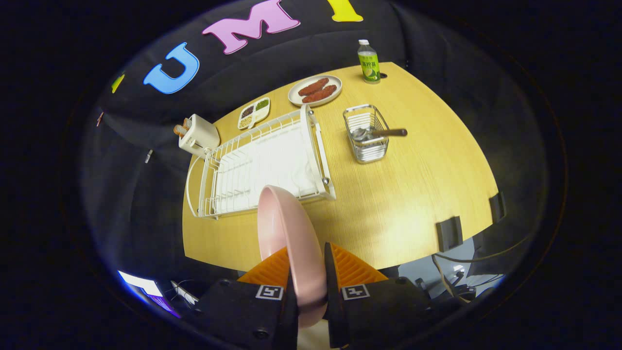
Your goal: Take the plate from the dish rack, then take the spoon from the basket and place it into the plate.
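You have one pink plate (286,233), one dish rack (262,165), one basket (367,133), one spoon (376,132), one bottle (369,62), one toaster (198,135).

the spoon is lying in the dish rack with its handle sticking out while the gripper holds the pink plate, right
Not quite: the spoon lies in the wire basket, not the dish rack, handle sticking out. The gripper view shows this. The hand-held gripper does hold the pink plate between its fingers.

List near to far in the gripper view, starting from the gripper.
gripper, shut on the pink plate → white dish rack → wire basket holding the spoon → plate of food → bottle
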{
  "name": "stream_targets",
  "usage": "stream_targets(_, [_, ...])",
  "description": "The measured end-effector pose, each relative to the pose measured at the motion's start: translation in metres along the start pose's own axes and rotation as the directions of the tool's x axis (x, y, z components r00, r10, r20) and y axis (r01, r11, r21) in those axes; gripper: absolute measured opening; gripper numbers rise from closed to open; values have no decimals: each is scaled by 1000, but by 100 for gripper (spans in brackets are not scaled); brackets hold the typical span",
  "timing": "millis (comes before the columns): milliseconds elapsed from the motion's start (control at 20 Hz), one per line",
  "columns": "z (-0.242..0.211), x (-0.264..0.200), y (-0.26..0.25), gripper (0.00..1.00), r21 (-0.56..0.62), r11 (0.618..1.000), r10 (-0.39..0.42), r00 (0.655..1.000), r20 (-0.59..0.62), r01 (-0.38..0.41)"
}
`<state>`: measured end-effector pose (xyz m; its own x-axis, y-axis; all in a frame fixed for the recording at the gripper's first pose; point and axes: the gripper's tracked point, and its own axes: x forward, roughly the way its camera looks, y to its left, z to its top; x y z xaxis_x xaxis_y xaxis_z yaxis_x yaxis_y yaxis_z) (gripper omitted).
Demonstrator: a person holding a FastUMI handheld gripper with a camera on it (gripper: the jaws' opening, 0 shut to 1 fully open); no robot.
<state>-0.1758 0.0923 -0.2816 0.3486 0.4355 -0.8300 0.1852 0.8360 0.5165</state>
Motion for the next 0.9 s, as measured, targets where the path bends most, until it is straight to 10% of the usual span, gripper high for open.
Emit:
stream_targets(650, [-32,105,7,29,85,993,90,995,-47,-86])
stream_targets(900, [-37,121,-12,34,44,999,3,999,-36,-2])
